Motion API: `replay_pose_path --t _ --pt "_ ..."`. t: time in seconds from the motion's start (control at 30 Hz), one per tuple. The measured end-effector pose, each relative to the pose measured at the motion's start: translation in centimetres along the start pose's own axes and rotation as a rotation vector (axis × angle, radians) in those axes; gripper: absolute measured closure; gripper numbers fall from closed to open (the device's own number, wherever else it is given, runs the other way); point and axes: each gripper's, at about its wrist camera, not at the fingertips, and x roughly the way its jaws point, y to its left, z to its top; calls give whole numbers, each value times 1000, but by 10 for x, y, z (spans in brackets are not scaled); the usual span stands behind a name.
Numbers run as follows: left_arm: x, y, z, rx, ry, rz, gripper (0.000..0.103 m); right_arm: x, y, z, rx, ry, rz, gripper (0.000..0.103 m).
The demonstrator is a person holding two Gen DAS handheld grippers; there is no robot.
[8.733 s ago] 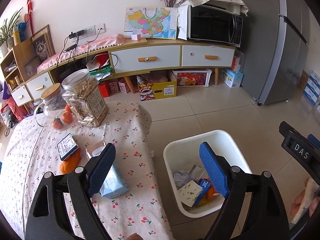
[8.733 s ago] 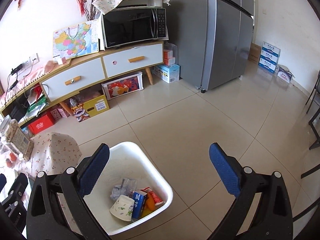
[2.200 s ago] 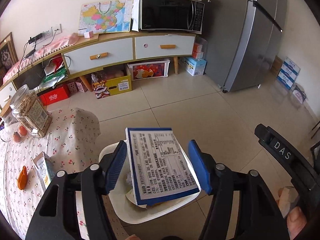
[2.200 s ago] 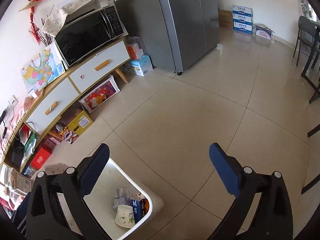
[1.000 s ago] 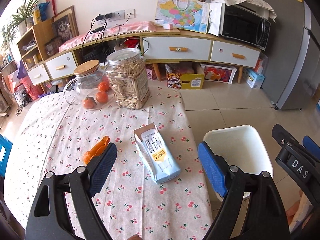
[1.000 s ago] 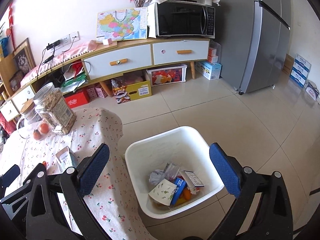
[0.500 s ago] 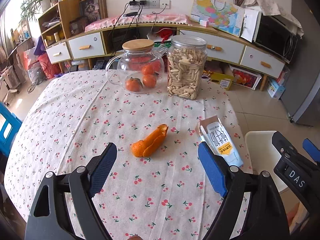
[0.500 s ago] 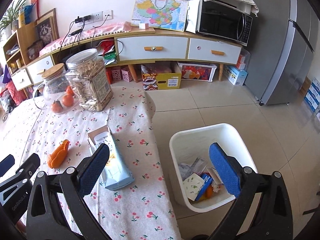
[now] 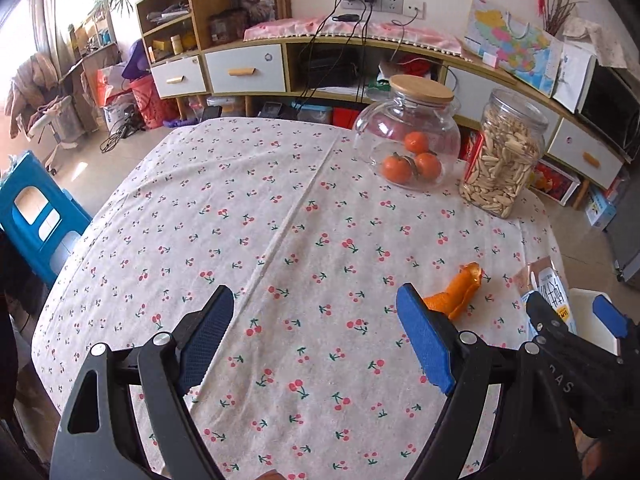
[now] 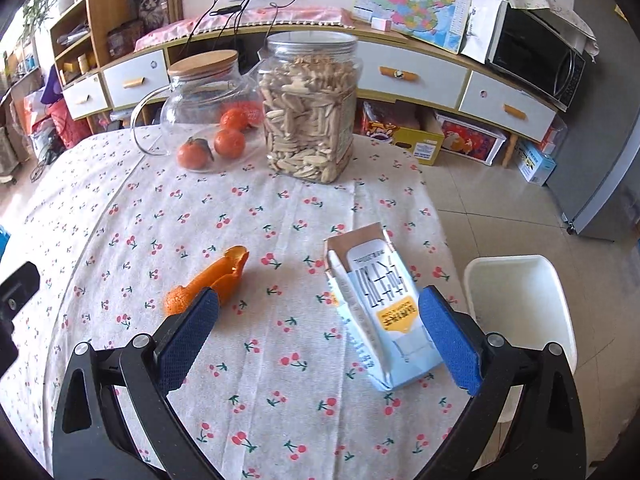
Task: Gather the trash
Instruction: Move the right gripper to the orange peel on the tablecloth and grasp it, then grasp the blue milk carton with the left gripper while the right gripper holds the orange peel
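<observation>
An orange peel [image 10: 208, 280] lies on the cherry-print tablecloth [image 10: 280, 380], just beyond my right gripper's left finger. A light blue and white carton [image 10: 380, 300] lies flat beside the right finger, near the table's right edge. My right gripper [image 10: 316, 336] hovers open over the cloth between the two, holding nothing. In the left wrist view my left gripper [image 9: 316, 336] is open over bare cloth, and the orange peel [image 9: 456, 292] shows just past its right finger. The carton [image 9: 548, 292] peeks out behind the right gripper's black frame. The white bin [image 10: 520, 304] stands on the floor right of the table.
At the table's far side stand a glass jug with oranges [image 10: 208, 104] and a clear jar of pale snacks [image 10: 308, 108]. A blue stool [image 9: 36, 216] stands left of the table. A long sideboard [image 10: 400, 76] with a microwave runs along the wall, with a fridge [image 10: 600, 180] at right.
Both grippers have swung left from the bin to over the table. The peel and carton now lie close before the right gripper, and the left gripper faces bare cloth. Both stayed open.
</observation>
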Motion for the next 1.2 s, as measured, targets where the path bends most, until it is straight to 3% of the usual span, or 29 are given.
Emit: replay_pose_path --t 0.13,0.3,0.47,0.53,0.6,0.63,0.73,0.83,0.97,1.2 --pt "-8 31 10 -36 -42 45 22 22 30 5 0 54 46 8" --pt "-7 63 17 -123 -18 18 22 40 60 12 -7 105 77 8" --pt "-8 68 18 -133 -18 7 22 57 74 18 19 164 89 10" --pt "-8 68 19 -130 -15 0 22 65 73 17 41 197 108 17" --pt "-8 67 18 -126 -13 -5 22 72 72 13 54 235 128 34" --pt "-8 67 18 -123 -12 -7 22 70 71 12 46 219 125 35" --pt "-8 66 18 -121 -10 -11 22 66 67 9 23 190 114 52" --pt "-6 63 18 -118 -3 -19 22 62 57 7 36 180 143 82" --pt "-1 55 17 -114 15 -30 22 50 47 8 25 155 170 88" --pt "6 28 13 -86 34 -51 22 8 20 14 -30 57 180 90"
